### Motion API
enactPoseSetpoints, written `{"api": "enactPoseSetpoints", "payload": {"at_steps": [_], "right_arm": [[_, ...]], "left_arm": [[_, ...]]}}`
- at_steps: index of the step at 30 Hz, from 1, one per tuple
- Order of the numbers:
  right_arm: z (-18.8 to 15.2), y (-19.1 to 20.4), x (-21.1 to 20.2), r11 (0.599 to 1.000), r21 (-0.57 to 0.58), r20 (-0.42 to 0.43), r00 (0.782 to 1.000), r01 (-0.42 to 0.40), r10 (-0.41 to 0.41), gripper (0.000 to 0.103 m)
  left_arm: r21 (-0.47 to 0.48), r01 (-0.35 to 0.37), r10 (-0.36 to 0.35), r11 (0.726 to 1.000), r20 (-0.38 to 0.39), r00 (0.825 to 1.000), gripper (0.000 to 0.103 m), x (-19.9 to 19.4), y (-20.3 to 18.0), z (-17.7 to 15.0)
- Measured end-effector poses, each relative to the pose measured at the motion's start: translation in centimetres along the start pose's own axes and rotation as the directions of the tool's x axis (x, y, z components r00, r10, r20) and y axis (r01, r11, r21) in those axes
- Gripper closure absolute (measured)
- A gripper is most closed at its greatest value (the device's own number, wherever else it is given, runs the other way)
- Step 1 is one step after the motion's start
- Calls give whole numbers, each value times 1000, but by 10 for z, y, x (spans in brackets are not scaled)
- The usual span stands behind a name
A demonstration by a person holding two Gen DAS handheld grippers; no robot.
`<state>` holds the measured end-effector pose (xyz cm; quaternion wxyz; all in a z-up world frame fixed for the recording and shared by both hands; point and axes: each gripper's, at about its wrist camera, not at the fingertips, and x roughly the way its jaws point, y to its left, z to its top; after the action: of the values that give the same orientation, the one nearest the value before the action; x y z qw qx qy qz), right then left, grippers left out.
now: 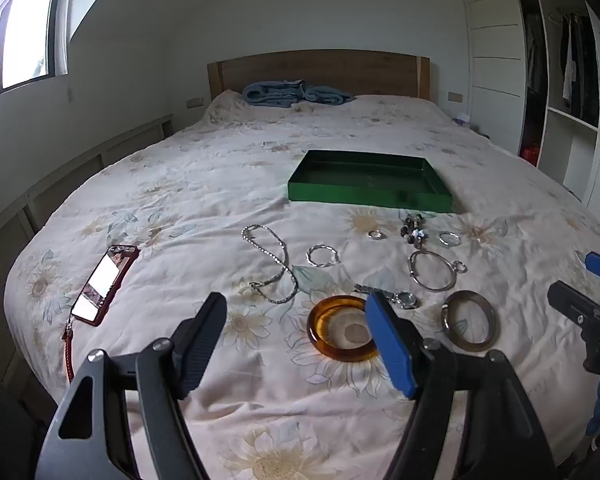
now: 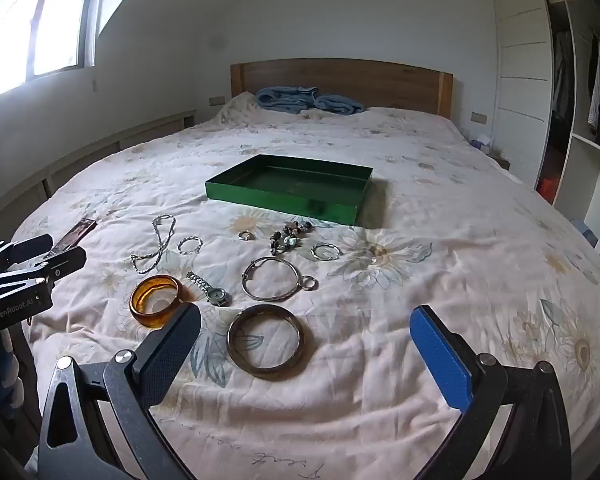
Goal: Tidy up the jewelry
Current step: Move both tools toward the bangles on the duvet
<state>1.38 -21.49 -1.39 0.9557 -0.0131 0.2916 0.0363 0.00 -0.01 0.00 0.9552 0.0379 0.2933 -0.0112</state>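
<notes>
1. Left gripper (image 1: 296, 344) hovers with jaws released, gripping nothing, above the translucent amber bangle (image 1: 342, 334).
2. Right gripper (image 2: 306, 350) likewise spread, near the dark metal bangle (image 2: 265, 341).
3. Rectangular green tray (image 2: 280, 196) lies farther up the floral bedspread (image 2: 440, 264), beyond the jewelry.

A home bedroom. Marked by a wide bed (image 2: 420, 208) under a flowered quilt, a wooden headboard (image 2: 340, 82), a folded blue blanket (image 1: 296, 94) at its head, a window (image 2: 40, 20) on the left wall, and an open white wardrobe (image 1: 560, 80) with hanging clothes on the right.
</notes>
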Motion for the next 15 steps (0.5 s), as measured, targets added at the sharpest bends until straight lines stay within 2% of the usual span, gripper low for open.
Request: {"api": "enactPoseSetpoints", "payload": {"at_steps": [15], "right_arm": [[-3, -3, 3, 1000, 5, -9, 1000, -4, 4, 0]], "left_arm": [[1, 20, -20, 1000, -21, 1000, 32, 3, -2, -5]]}}
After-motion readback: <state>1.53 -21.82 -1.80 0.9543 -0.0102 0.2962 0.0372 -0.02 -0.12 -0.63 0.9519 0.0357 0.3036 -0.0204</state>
